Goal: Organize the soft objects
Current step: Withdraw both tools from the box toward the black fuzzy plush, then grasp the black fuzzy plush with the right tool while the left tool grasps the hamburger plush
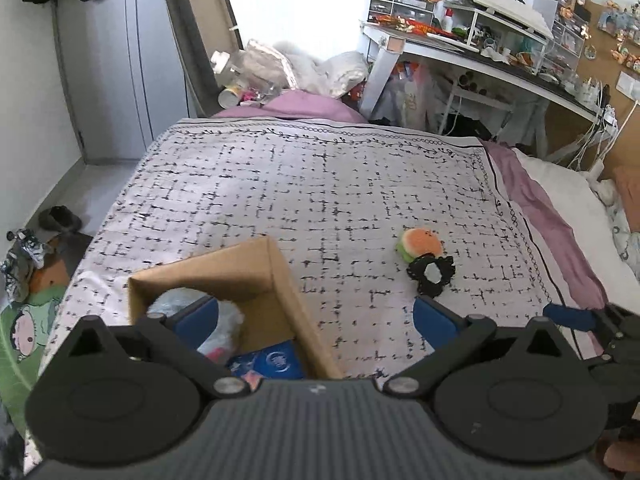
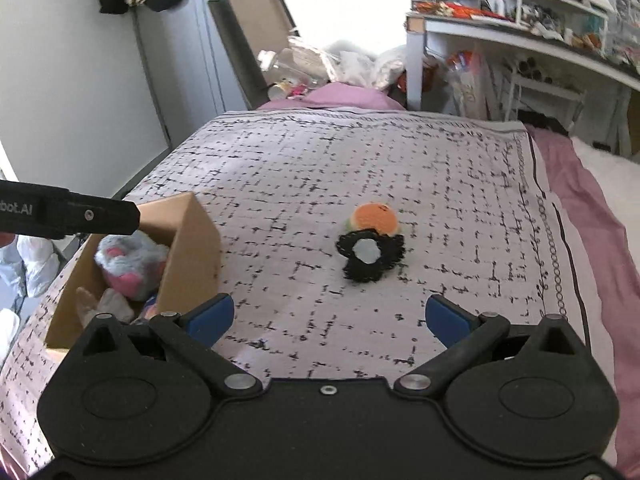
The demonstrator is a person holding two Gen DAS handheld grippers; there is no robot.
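Left wrist view: a cardboard box (image 1: 280,280) is seen on the bed (image 1: 320,184), open at the top. Inside it a fluffy white/grey plush (image 1: 228,324) w/ pink patches is lodged, and a blue item (image 1: 272,362) is seen at the bottom. The left gripper (image 1: 326,320) is held over the box's right wall, fingers (image 1: 434,320) wide apart, nothing gripped.

Right wrist view: the same box is seen at left, w/ the grey-pink plush (image 2: 128,264) on top and beige plush pieces (image 2: 104,306) beneath. An orange-green plush (image 2: 374,218) and a black crocheted piece (image 2: 370,258) w/ a pale centre are found on the checked cover (image 2: 360,160), touching each other, well apart from the box. The right gripper (image 2: 330,318) is held near them, fingers (image 2: 210,318) spread, empty. The left gripper's black body is seen crossing above the box.
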